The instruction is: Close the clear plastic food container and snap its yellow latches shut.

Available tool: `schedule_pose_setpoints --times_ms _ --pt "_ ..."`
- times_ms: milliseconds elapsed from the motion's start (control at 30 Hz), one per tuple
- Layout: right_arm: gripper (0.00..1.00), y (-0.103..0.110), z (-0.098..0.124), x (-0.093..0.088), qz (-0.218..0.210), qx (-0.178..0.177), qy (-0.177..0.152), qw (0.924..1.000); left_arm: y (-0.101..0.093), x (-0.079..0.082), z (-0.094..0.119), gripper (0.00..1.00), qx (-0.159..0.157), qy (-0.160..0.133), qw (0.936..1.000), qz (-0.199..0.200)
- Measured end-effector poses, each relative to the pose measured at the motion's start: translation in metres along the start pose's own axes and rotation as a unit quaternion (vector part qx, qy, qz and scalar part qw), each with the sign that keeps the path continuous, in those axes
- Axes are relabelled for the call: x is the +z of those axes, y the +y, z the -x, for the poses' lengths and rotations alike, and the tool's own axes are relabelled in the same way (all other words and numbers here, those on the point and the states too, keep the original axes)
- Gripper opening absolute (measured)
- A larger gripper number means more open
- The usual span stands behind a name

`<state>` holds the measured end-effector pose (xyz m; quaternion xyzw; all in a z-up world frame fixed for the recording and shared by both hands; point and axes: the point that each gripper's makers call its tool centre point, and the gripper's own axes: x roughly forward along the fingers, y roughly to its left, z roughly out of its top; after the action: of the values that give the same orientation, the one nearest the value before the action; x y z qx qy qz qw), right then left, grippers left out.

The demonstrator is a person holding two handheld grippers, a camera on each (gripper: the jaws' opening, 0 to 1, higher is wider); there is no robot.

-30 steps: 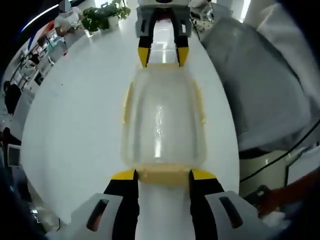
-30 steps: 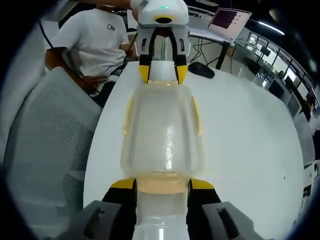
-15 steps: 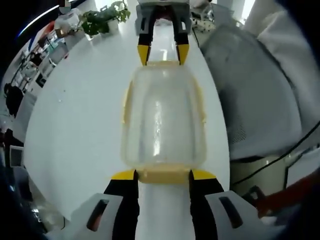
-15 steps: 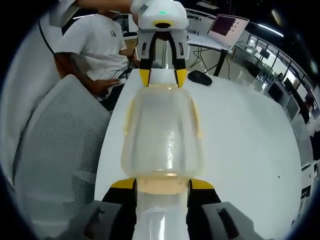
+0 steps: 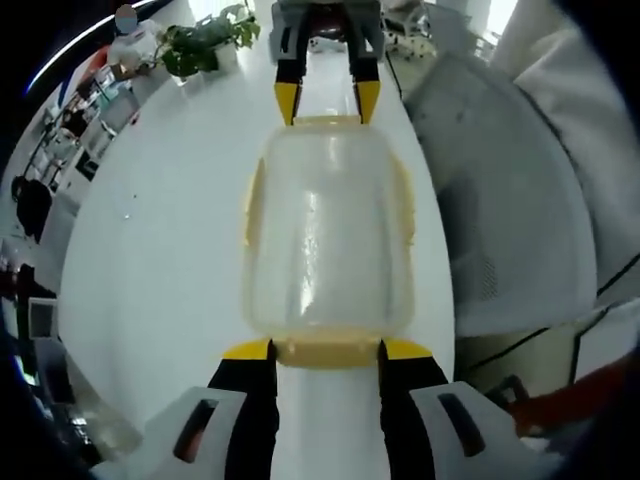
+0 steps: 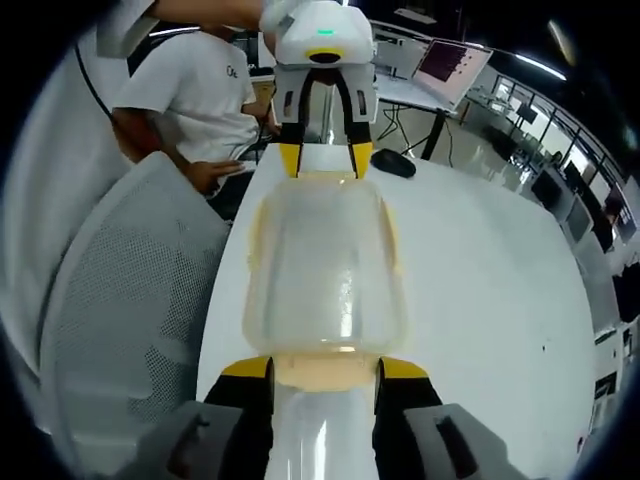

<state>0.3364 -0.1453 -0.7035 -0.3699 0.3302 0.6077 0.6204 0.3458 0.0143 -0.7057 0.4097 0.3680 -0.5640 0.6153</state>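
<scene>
The clear plastic container (image 5: pixel 325 230) is held lengthwise between both grippers over the white table (image 5: pixel 150 250), its lid on. In the left gripper view my left gripper (image 5: pixel 325 350) is shut on the yellow end latch (image 5: pixel 325 353) nearest the camera. My right gripper (image 5: pixel 327 100) grips the far end. The right gripper view mirrors this: the container (image 6: pixel 325 270), my right gripper (image 6: pixel 322 368) shut on the near yellow latch (image 6: pixel 322 372), and my left gripper (image 6: pixel 325 158) at the far end. Yellow side latches (image 5: pixel 248 205) lie along the long edges.
A grey mesh chair (image 5: pixel 510 200) stands beside the table edge, with a potted plant (image 5: pixel 200 40) at the far end. In the right gripper view a seated person in a white shirt (image 6: pixel 195 90), a laptop (image 6: pixel 450 65) and a black mouse (image 6: pixel 385 165) lie beyond.
Both views have drifted a little against the table and chair as the hands moved together. Both grips on the container's end latches look the same.
</scene>
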Motion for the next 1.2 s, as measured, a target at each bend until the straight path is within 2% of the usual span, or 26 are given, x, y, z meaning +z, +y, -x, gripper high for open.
schedule_pose_setpoints --times_ms 367,567,767,1200 --pt "0.37 -0.001 0.021 -0.020 0.006 -0.009 0.003 0.9999 0.001 0.027 -0.003 0.36 0.006 0.006 1.0000 -0.004" --pt "0.37 -0.003 0.034 -0.030 0.011 -0.021 -0.006 0.9997 0.004 0.043 -0.007 0.36 0.007 0.011 0.9999 -0.004" --pt "0.37 -0.005 0.045 -0.048 0.010 -0.025 0.000 0.9997 0.006 0.065 -0.013 0.36 0.008 0.008 0.9999 -0.010" --pt "0.37 -0.007 0.061 -0.079 -0.006 -0.020 0.003 0.9998 0.010 0.096 -0.029 0.36 0.003 0.009 0.9998 -0.015"
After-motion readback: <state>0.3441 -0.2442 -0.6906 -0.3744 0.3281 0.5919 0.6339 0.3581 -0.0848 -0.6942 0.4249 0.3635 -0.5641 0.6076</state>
